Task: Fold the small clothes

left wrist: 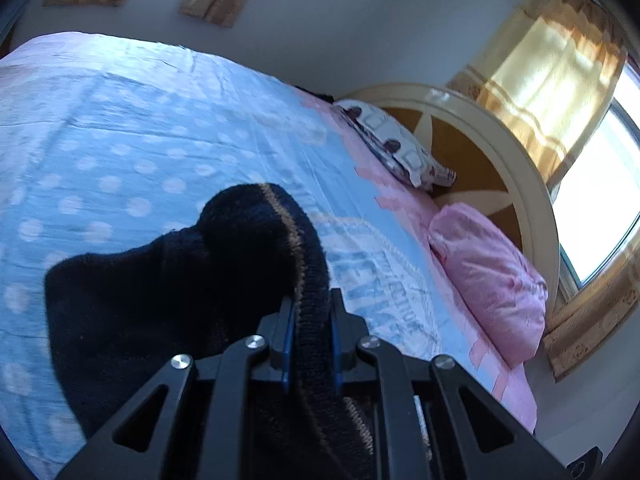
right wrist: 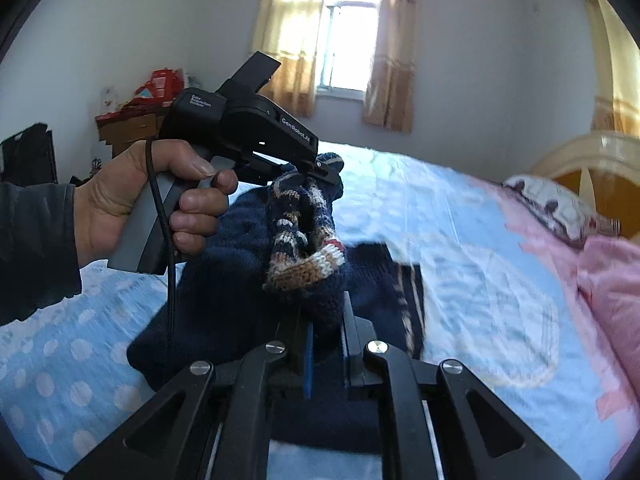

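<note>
A bed point(left wrist: 120, 128) was covered by a blue sheet dotted with white, edged in pink. Two pillows, one pink point(left wrist: 492, 280) and one patterned point(left wrist: 396, 144), were laid against a rounded cream headboard point(left wrist: 516, 168). Pale walls were lit by daylight through windows point(right wrist: 352, 36) hung with yellow curtains point(left wrist: 548, 68). A wooden cabinet point(right wrist: 128, 128) was set in a corner.

The left gripper point(left wrist: 311, 312) is clamped on the ribbed edge of a dark navy knitted garment with a tan stripe point(left wrist: 180, 280). The garment hangs above the blue polka-dot bedsheet point(left wrist: 120, 140). Right of the garment: a pink pillow point(left wrist: 488, 276); beyond it, a white patterned pillow point(left wrist: 396, 144) against the cream-and-brown headboard point(left wrist: 492, 148).
</note>
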Available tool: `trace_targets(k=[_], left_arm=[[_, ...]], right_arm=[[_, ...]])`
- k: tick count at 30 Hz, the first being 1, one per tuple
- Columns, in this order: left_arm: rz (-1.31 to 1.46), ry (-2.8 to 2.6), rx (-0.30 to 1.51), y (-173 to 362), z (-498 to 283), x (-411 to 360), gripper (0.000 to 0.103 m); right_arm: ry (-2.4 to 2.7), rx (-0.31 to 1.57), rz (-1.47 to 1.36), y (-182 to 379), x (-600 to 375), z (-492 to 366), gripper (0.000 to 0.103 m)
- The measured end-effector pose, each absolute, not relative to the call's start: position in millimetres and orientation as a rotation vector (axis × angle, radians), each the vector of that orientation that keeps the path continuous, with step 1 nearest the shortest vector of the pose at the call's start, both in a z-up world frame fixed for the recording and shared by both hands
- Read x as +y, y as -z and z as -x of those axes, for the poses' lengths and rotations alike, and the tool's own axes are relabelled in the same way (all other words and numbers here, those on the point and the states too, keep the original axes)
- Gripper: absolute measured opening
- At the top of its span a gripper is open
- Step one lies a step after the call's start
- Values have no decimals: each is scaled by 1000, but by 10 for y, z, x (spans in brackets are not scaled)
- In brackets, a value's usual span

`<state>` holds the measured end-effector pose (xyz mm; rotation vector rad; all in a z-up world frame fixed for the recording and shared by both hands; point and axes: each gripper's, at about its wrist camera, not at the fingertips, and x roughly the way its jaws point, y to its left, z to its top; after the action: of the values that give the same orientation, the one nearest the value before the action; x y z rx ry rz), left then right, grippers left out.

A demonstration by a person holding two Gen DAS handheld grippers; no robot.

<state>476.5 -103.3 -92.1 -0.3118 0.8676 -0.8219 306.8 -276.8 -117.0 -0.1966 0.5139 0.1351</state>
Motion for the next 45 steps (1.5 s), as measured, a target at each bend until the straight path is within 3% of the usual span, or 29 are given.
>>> trace_targets(k=[23, 28, 29, 31, 32, 33, 41, 44, 45], left_arm=[[47, 857, 936, 1279, -4520, -2037, 16], [-71, 850, 839, 1136, -4240, -2094, 29], [-89, 855, 813, 1094, -4180, -2062, 32], [-131, 834, 744, 990, -4010, -1906, 58], [-139, 825, 711, 959, -3927, -1794, 64], [-143, 815, 689, 946, -3874, -1686, 73], [-213, 686, 674, 1258, -3523, -1020, 76], [-184, 695, 700, 1388, -3463, -909, 78], [-184, 694, 705, 1422, -3434, -910, 78]], right_arm=[[-88, 710, -112, 1590, -3624, -2938, 9], [-108, 761, -198, 1686, -3755, -2947, 10], [-117, 768, -227, 1696, -3798, -2932, 15], [-92, 774, -260, 1692, -3891, -2878, 32], [-74, 766, -269, 1669, -3940, -2836, 46], [-61, 747, -276, 1627, -3982, -2790, 52], [-134, 628, -181, 1005, -3845, -3060, 52], [-182, 705, -152, 989, -3671, -3513, 52], [-173, 753, -156, 1056, -3650, -3669, 46]])
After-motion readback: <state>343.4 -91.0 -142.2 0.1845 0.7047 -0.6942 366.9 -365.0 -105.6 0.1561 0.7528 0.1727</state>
